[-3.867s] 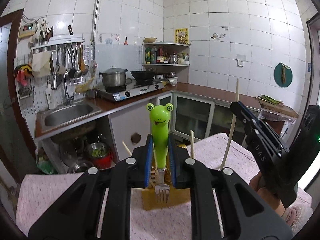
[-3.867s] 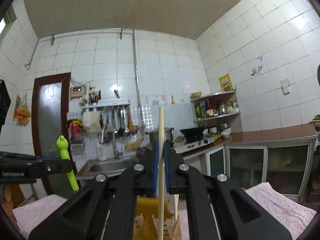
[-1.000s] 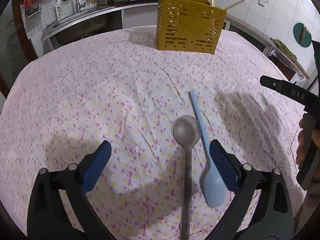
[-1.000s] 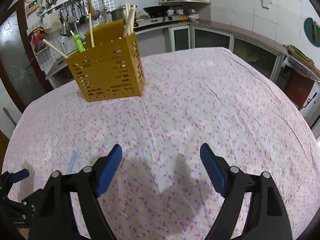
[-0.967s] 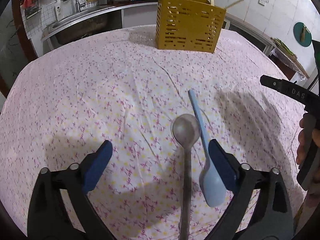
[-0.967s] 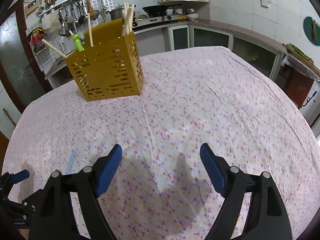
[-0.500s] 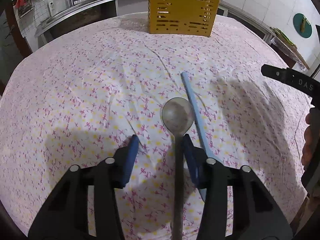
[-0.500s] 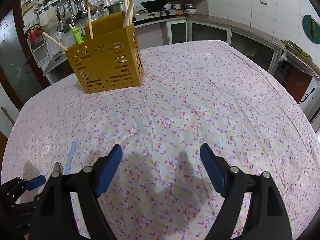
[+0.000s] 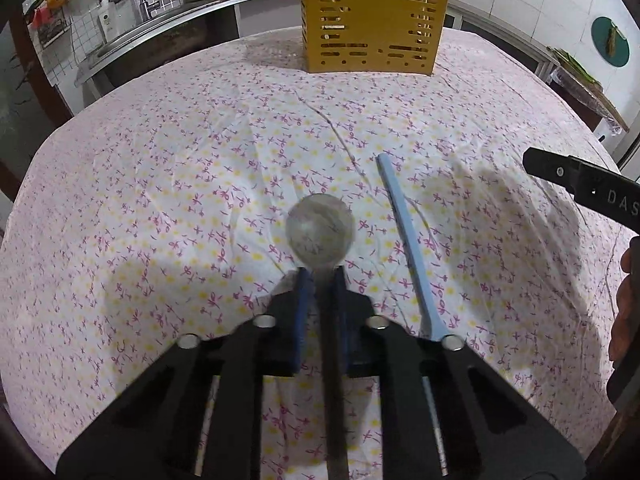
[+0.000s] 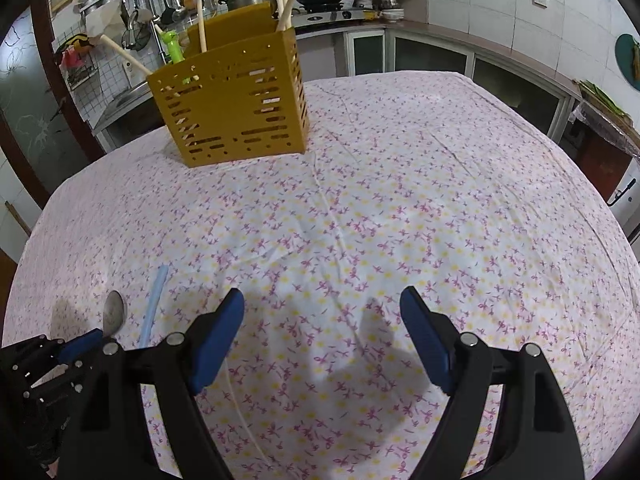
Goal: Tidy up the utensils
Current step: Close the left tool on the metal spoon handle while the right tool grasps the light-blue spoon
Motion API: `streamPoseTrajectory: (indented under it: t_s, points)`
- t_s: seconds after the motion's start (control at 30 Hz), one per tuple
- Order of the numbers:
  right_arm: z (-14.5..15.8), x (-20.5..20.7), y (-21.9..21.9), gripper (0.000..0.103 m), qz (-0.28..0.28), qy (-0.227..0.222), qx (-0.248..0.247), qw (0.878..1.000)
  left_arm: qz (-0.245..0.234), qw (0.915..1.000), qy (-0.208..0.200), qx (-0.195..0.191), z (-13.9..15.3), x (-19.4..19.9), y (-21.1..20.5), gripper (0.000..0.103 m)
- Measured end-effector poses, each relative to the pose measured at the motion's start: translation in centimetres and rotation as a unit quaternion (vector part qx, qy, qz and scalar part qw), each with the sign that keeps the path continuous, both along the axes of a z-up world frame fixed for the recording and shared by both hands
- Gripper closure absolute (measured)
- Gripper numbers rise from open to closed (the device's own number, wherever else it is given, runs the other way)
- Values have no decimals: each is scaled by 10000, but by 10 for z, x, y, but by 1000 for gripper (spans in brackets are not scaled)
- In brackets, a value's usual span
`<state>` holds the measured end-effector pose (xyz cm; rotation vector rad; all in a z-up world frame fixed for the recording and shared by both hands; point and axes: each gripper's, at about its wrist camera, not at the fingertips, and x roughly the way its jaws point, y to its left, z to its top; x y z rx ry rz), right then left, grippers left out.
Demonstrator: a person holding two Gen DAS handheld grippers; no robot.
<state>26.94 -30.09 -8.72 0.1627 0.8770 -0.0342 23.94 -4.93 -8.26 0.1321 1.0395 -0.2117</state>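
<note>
My left gripper [image 9: 321, 280] is shut on the handle of a metal spoon [image 9: 320, 230], whose bowl sticks out past the fingertips over the floral tablecloth. A light blue spoon [image 9: 404, 224] lies on the cloth just right of it. The yellow slotted utensil holder [image 9: 372, 34] stands at the far side of the table, holding chopsticks and a green frog-handled fork [image 10: 174, 46]. My right gripper [image 10: 322, 320] is open and empty above the cloth. In the right wrist view the metal spoon [image 10: 114, 310], the blue spoon [image 10: 154, 300] and the holder [image 10: 236, 112] also show.
The table [image 10: 440, 200] is covered with a pink floral cloth. Behind it are a sink and counter [image 9: 160, 32], a stove with pots [image 10: 320, 4] and glass-door cabinets [image 10: 432, 60]. The right gripper's body [image 9: 592, 192] shows at the right edge of the left wrist view.
My left gripper has closed from wide open onto the metal spoon's handle and moved forward along it. The right gripper stays open, almost still.
</note>
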Motion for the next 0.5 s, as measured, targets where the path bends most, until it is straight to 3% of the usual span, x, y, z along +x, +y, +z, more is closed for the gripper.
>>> streamPoseTrajectory:
  t_s: [0.27,0.5]
  points:
    - [2,0,23,24,219,171,-22,9996,69,9998,75,-170,2,4,12,96]
    - [1,2,76,24,615,372,-207,9972,349,9993,0,-112,3,16,40,96]
